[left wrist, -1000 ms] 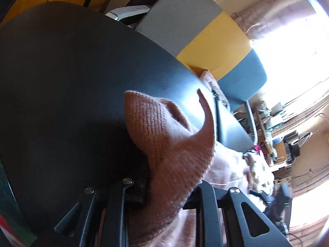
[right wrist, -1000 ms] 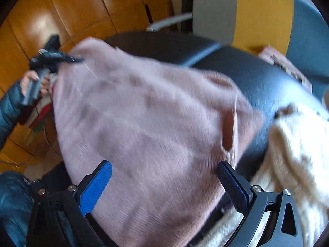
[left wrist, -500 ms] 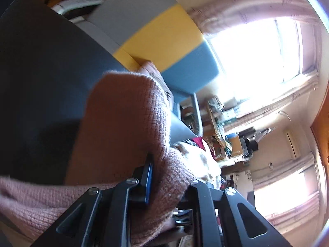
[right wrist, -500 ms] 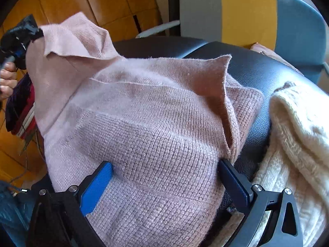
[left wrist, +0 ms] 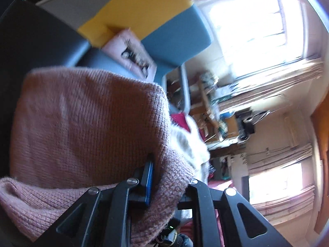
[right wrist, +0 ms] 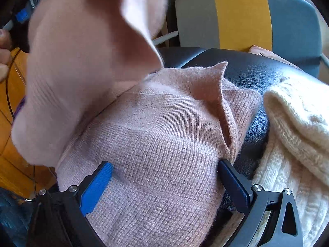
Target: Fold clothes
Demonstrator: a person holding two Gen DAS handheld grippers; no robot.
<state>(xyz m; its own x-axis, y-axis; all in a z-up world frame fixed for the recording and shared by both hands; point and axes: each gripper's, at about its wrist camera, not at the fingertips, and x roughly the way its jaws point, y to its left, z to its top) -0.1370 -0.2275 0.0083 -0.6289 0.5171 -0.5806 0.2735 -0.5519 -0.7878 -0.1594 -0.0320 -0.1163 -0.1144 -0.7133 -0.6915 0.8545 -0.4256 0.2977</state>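
Left gripper (left wrist: 164, 187) pinches our pink sweater's (right wrist: 156, 135) edge, lifting it to fold across. Our right gripper (right wrist: 164, 183), jaws spread, seems to pin the sweater on the black seat (right wrist: 255, 70) beside a cream knit (right wrist: 298, 127).

— What kind of place is this?
— A lived-in home room: curtained windows (left wrist: 257, 26), a grey, yellow and blue chair (right wrist: 246, 18), cluttered shelves (left wrist: 216, 111), wooden wall panels (right wrist: 12, 107).
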